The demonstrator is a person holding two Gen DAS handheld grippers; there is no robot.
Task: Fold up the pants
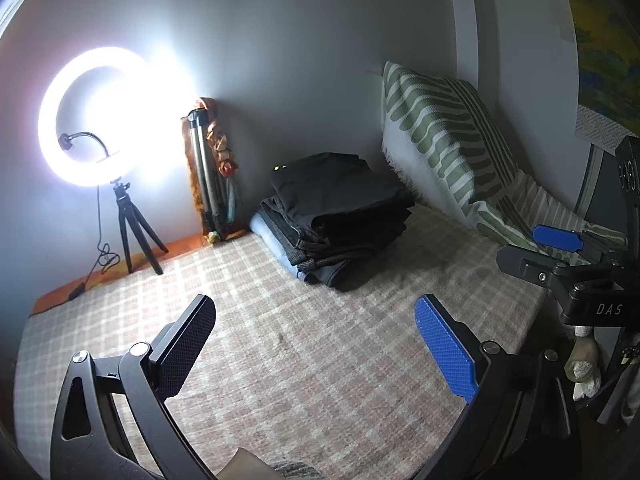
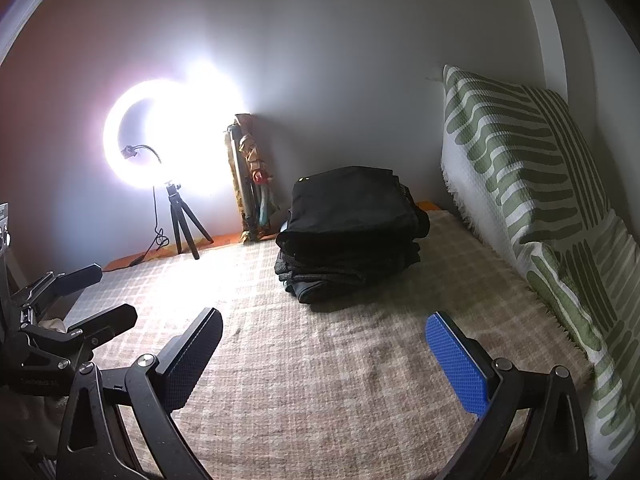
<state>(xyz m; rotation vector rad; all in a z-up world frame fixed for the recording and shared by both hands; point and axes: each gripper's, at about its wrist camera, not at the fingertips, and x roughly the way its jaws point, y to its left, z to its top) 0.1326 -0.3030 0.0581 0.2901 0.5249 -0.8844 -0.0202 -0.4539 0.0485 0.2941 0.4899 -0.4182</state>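
A: Where are the pants?

B: Folded and stacked in a dark pile of pants (image 2: 352, 232) at the far side of the checked blanket (image 2: 320, 380), close to the wall. A lighter, bluish garment (image 1: 272, 246) lies at the bottom of the pile.

A: And the tongs?

B: Both hang above the bare blanket, well apart from the pile. The left gripper (image 1: 316, 344) has its black and blue fingers spread wide, with nothing between them. The right gripper (image 2: 326, 354) is the same: fingers apart, empty.

A: What surrounds the pile?

B: To its right, a green-and-white striped throw (image 2: 532, 184) covers a cushion against the wall. To its left, a folded tripod (image 2: 246, 184) leans in the corner, and further left a lit ring light (image 2: 168, 136) stands on a small black tripod (image 2: 184, 224).
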